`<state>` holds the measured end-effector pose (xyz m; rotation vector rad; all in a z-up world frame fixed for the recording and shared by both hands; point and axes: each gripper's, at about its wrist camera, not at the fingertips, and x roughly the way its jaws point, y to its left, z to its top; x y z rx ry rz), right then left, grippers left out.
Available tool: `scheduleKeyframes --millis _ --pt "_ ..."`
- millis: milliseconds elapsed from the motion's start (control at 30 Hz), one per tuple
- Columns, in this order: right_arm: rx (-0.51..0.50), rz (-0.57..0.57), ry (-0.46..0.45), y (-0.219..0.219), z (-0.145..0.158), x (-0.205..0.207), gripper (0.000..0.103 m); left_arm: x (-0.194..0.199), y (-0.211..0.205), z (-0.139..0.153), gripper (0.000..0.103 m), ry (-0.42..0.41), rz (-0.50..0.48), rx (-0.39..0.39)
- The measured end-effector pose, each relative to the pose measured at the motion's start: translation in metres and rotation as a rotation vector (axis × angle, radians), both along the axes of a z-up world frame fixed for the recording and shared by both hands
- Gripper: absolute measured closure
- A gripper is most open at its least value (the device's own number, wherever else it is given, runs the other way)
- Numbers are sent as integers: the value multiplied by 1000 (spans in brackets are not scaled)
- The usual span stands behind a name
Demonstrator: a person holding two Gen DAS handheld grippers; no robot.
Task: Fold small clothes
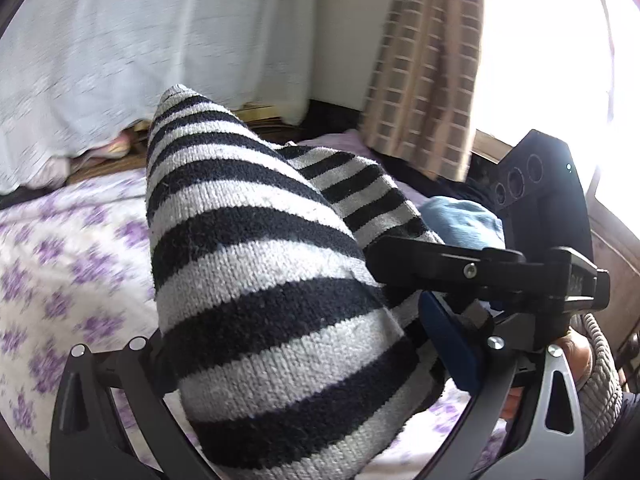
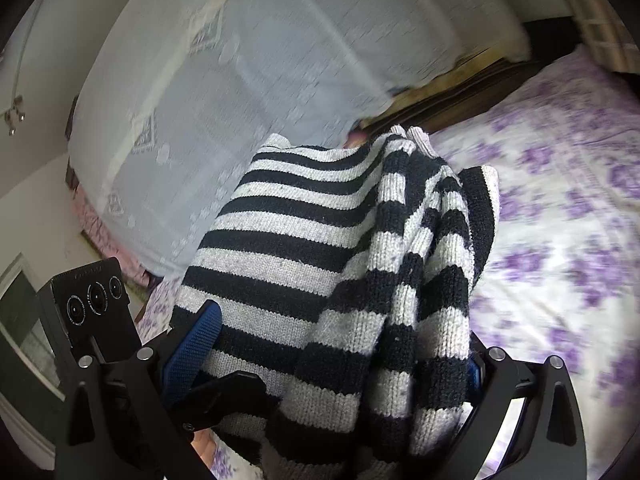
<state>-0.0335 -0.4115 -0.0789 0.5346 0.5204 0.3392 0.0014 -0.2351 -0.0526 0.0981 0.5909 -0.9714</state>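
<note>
A black and grey striped knit sweater (image 1: pixel 256 264) fills the middle of the left wrist view, lifted above the bed. My left gripper (image 1: pixel 288 364) is shut on the sweater, its fingertips buried in the knit. The other gripper shows at the right of that view with a blue pad (image 1: pixel 452 344) against the same sweater. In the right wrist view the sweater (image 2: pixel 320 272) hangs bunched in folds, and my right gripper (image 2: pixel 332 364) is shut on it, one blue pad (image 2: pixel 192 344) visible at the left.
A bedsheet (image 1: pixel 68 264) with purple flowers lies beneath; it also shows in the right wrist view (image 2: pixel 560 220). A white lace cloth (image 1: pixel 140 48) hangs behind. A checked curtain (image 1: pixel 424 64) and bright window stand at the right. A blue garment (image 1: pixel 460 220) lies on the bed.
</note>
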Motion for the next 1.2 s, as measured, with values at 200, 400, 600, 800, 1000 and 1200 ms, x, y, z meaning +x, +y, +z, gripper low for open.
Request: scheduleKeyframes --millis 200,400,600,800,1000,1200 --pt "-7 -105 -26 -57 14 -52 3 -31 -57 11 5 -30 -100 27" --pt "-10 -215 -54 -113 25 -101 3 -58 -122 25 5 -33 -216 30" --pt "4 -325 -77 -169 30 -145 3 -85 -188 33 5 -41 -325 41" --pt "30 -418 -103 -216 28 -181 3 -106 -244 33 5 -62 -401 62" --pt "103 -474 -63 -255 -6 -189 3 -105 -284 9 4 -55 -423 123" --pt "182 -498 0 -280 -66 -182 4 -71 -288 -35 4 151 -400 112"
